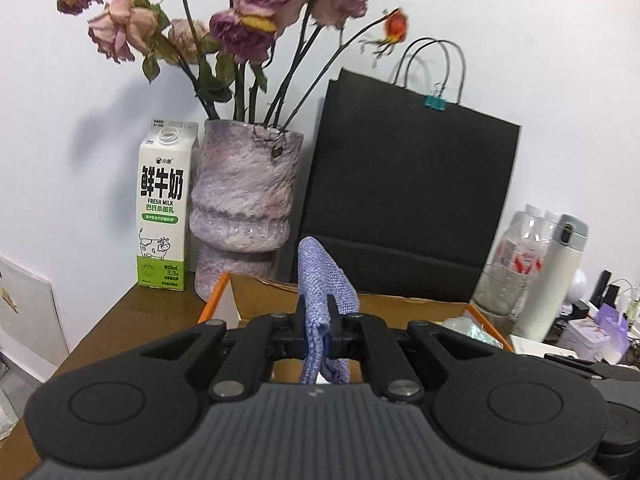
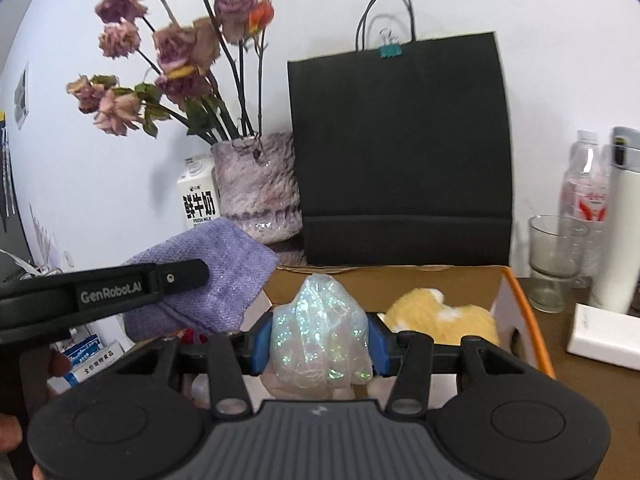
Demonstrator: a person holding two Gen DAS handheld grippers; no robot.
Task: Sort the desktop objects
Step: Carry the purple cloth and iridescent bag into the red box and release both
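The left gripper (image 1: 318,334) is clamped on a lavender knitted cloth (image 1: 323,280), a soft, coarse-woven piece that rises between the fingers in a folded hump and droops over to their right side, with its tail hanging below them. From the right wrist view the same cloth (image 2: 208,280) spreads as a flat flap behind the left gripper (image 2: 188,276), held above the left edge of the cardboard box (image 2: 520,300).

The right gripper (image 2: 318,346) squeezes a crinkled iridescent plastic bag (image 2: 320,332) between its blue pads (image 2: 262,344); the film is translucent, with green and pink glints, and bulges above and below the fingers. It sits over the box's interior. Just right of the fingers, inside the box, lies a fluffy yellow plush toy (image 2: 444,316).

Beyond the fingers stands a matte black paper bag (image 2: 400,152) with cord handles and a teal binder clip (image 2: 389,51), close behind the box. Left of it are a mottled purple ribbed vase (image 1: 246,200) of dried roses (image 1: 256,4) and a milk carton (image 1: 163,208). To the far right are a clear glass (image 2: 554,264), a plastic bottle (image 2: 586,188) and a white thermos (image 2: 622,220).
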